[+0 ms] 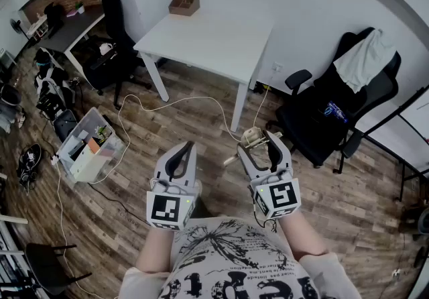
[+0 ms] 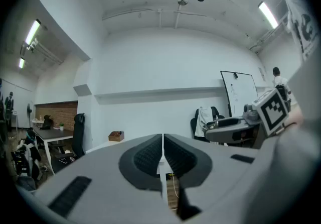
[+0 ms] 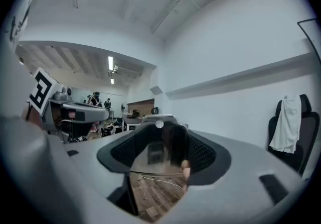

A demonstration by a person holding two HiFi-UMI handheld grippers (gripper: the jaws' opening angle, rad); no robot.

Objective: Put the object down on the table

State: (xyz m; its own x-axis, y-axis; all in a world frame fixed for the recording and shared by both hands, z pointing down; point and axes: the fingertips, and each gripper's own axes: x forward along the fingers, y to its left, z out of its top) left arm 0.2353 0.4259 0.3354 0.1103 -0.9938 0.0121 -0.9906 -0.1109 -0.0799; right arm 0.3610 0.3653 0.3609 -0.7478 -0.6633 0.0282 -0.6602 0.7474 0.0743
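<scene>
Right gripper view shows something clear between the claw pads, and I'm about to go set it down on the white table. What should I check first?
1. Right claw shut on the clear object: ok.
2. Left claw shut and empty: ok.
3. Object over the white table: not ok; the table stands ahead, across the floor.
4. Bare landing spot: ok; only a wooden box sits at the far corner.
5. Walking path: not ok; a cable lies on the floor before the table.
6. How firmly the object is held: cannot tell.
</scene>
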